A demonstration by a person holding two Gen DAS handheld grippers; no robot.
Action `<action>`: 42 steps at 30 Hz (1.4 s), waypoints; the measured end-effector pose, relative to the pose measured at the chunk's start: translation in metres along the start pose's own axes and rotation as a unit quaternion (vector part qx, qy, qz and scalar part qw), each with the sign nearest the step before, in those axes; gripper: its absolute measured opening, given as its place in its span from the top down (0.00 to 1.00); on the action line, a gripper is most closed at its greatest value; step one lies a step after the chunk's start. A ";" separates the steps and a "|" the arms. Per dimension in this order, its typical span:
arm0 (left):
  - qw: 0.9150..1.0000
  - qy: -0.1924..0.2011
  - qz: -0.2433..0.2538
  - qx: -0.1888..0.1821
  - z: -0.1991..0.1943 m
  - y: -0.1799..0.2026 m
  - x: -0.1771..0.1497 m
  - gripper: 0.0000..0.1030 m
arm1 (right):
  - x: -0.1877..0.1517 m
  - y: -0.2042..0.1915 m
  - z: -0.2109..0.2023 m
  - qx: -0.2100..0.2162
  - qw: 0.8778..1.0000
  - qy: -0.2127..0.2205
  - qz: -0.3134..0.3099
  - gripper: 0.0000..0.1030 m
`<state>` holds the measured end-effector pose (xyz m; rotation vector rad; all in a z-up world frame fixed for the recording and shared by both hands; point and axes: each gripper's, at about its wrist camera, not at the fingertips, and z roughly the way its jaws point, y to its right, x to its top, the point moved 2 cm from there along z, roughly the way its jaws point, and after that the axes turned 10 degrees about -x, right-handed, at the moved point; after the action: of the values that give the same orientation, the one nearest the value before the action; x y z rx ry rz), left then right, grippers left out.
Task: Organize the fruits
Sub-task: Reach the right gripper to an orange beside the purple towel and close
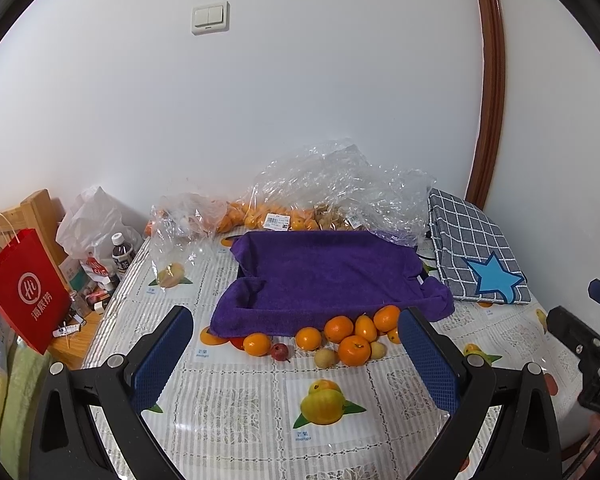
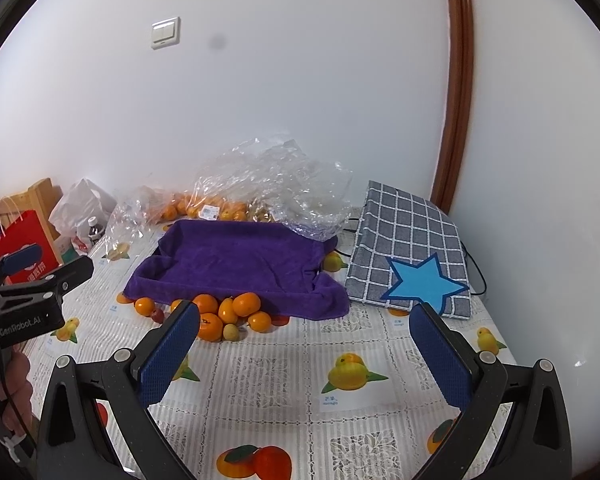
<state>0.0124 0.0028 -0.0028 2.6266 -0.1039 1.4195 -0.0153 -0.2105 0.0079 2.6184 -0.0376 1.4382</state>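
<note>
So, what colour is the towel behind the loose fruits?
Purple towel, clearest in the left wrist view.

On the tabletop [image 1: 260, 420], in the middle, a towel [image 1: 324, 276]; just before its front edge, a cluster of fruits [image 1: 340, 340]. Behind the towel, plastic bags [image 1: 340, 184] holding more fruit. Right of the towel, a checked cloth [image 1: 472, 248]. Far left, beside the tabletop, a paper bag [image 1: 24, 292].

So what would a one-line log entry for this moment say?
left gripper: open, empty | right gripper: open, empty | loose fruits: on table, front of purple towel | none grasped
</note>
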 end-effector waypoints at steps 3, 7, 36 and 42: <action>1.000 -0.006 -0.001 -0.001 0.009 -0.003 -0.002 0.00 | -0.004 -0.005 0.008 0.001 1.000 0.000 -0.011 0.00; 1.000 -0.016 -0.002 0.001 0.023 -0.010 -0.011 0.00 | -0.010 -0.011 0.022 -0.002 1.000 -0.007 -0.014 0.00; 0.989 -0.121 -0.073 -0.032 0.142 -0.107 -0.094 0.39 | -0.064 -0.076 0.213 0.110 0.983 -0.138 -0.043 0.46; 0.989 -0.124 -0.065 -0.041 0.153 -0.106 -0.095 0.39 | -0.065 -0.078 0.233 0.130 0.979 -0.156 -0.027 0.46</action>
<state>0.1011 0.0807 -0.1753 2.6737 -0.0181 1.0220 0.1516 -0.1708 -0.1792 3.0073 0.1961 1.0633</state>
